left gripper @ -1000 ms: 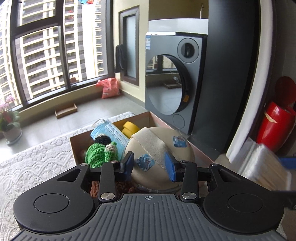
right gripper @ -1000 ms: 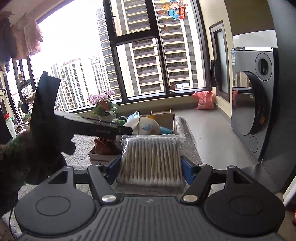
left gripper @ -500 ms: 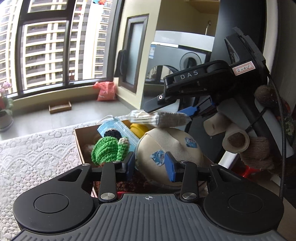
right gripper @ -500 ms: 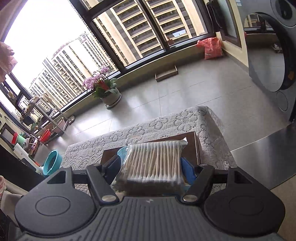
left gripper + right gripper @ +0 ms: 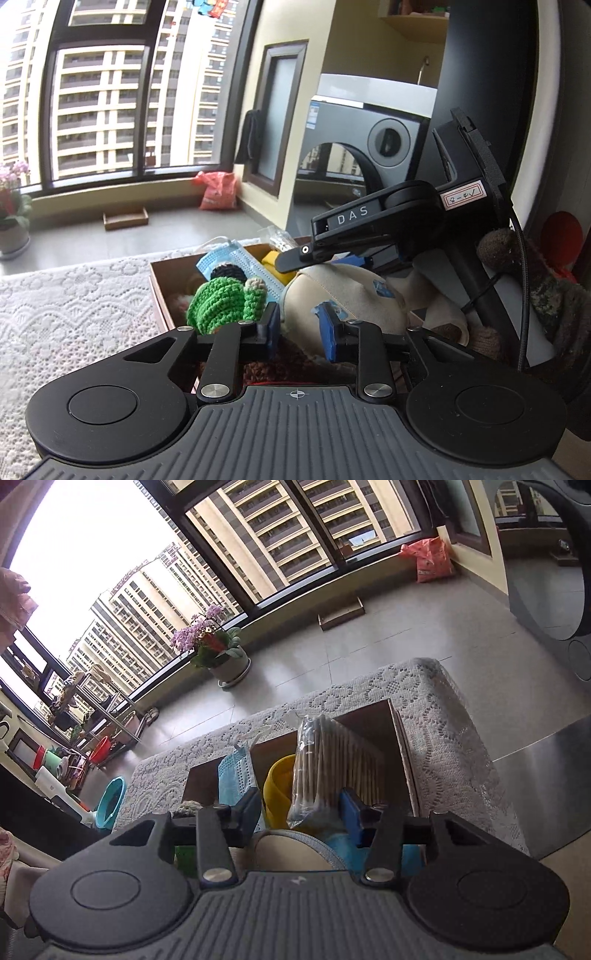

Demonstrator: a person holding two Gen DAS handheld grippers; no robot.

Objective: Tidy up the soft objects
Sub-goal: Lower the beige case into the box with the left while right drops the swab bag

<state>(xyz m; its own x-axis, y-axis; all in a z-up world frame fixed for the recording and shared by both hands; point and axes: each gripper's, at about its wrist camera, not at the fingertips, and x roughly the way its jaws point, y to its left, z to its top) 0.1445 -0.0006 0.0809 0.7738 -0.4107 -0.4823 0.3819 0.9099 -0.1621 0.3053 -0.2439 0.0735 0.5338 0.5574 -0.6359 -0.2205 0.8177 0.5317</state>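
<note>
A cardboard box (image 5: 159, 291) on the lace-covered table holds soft items: a green crochet toy (image 5: 218, 304), a blue face mask (image 5: 240, 264), a beige cap (image 5: 343, 295) and a yellow item (image 5: 271, 258). My left gripper (image 5: 300, 328) is open and empty just in front of the cap. My right gripper (image 5: 301, 814) is open over the box (image 5: 402, 746). A clear bag of cotton swabs (image 5: 325, 764) leans tilted inside the box, against the right fingertip (image 5: 351, 812). The mask (image 5: 234, 775) and yellow item (image 5: 279, 788) lie beside it. The right gripper also shows in the left wrist view (image 5: 295, 260).
The lace tablecloth (image 5: 454, 738) covers the table, with its edge at the right. A washing machine (image 5: 369, 155) stands behind the box. A potted flower (image 5: 218, 653) and a teal basin (image 5: 110, 805) sit on the floor.
My right gripper has come lower over the box and opened. The swab bag it held now leans in the box. My left gripper has hardly moved.
</note>
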